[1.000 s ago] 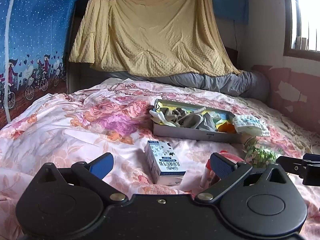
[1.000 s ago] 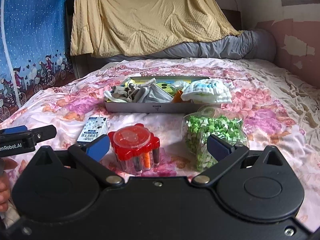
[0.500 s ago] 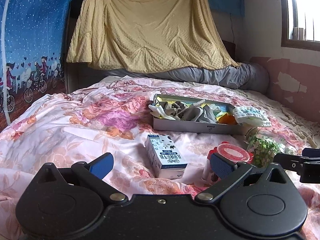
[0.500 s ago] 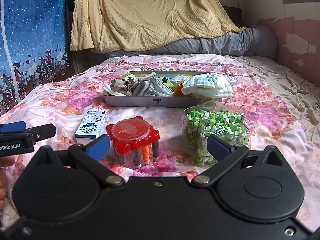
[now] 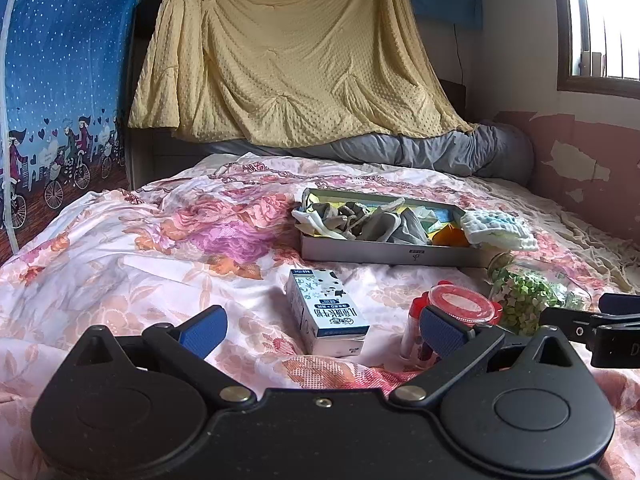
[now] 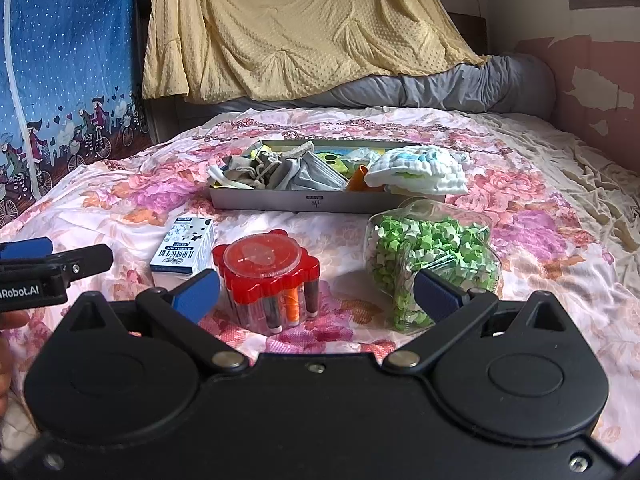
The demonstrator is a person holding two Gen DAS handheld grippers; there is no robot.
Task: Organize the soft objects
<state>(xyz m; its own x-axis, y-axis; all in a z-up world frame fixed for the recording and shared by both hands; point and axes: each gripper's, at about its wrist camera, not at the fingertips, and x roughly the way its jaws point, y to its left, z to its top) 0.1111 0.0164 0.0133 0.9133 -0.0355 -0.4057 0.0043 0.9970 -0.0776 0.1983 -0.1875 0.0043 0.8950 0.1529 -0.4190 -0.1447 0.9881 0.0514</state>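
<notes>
A shallow grey tray [image 5: 384, 255] [image 6: 280, 202] lies on the flowered bedspread, holding grey and white socks [image 5: 360, 222] [image 6: 276, 172] and an orange item. A folded white cloth [image 5: 498, 230] [image 6: 418, 170] with blue and green print rests on the tray's right end. My left gripper [image 5: 320, 326] is open and empty, hovering low in front of a milk carton [image 5: 326, 310]. My right gripper [image 6: 316, 292] is open and empty too, just behind a red-lidded container [image 6: 266, 266] and a clear jar of green paper stars [image 6: 432, 248].
The milk carton [image 6: 184, 250], red container [image 5: 460, 304] and star jar [image 5: 528, 294] lie between the grippers and the tray. A yellow blanket [image 5: 288, 52] hangs behind the bed, with a grey rolled quilt [image 6: 440, 88] beneath it. A blue curtain [image 6: 60, 60] bounds the left.
Both grippers have tilted and drawn back slightly, so the objects sit a little higher and farther in view. Nothing has been grasped or moved.
</notes>
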